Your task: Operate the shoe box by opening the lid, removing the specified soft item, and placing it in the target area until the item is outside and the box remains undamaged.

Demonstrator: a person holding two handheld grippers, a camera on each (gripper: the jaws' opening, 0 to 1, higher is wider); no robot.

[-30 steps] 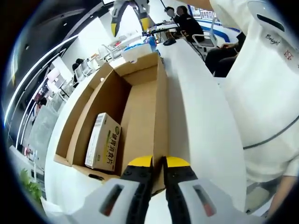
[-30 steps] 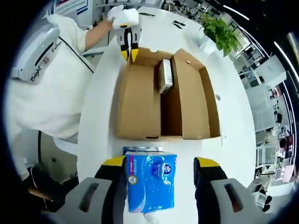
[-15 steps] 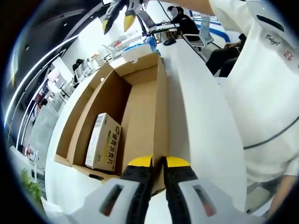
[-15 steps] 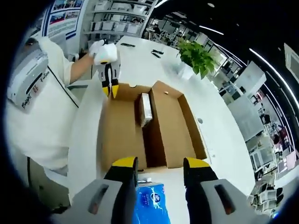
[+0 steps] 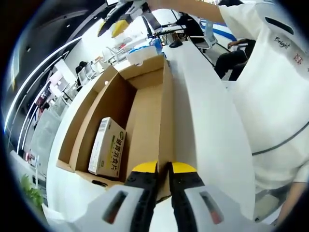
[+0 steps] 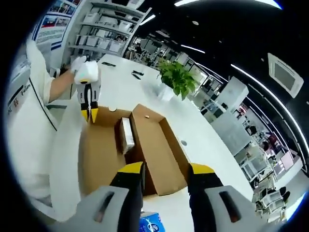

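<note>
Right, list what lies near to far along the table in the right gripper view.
Blue tissue pack → open cardboard box → small carton inside it → left gripper at the far edge → potted plant.

We saw a plain brown cardboard shoe box (image 5: 145,111) on a white table (image 5: 207,130). Inside it lay a small carton (image 5: 107,147), white with green print. Both grippers' jaw tips were yellow over black. The blue packet (image 6: 153,225) carried white markings, and the potted plant (image 6: 177,79) was green.
</note>
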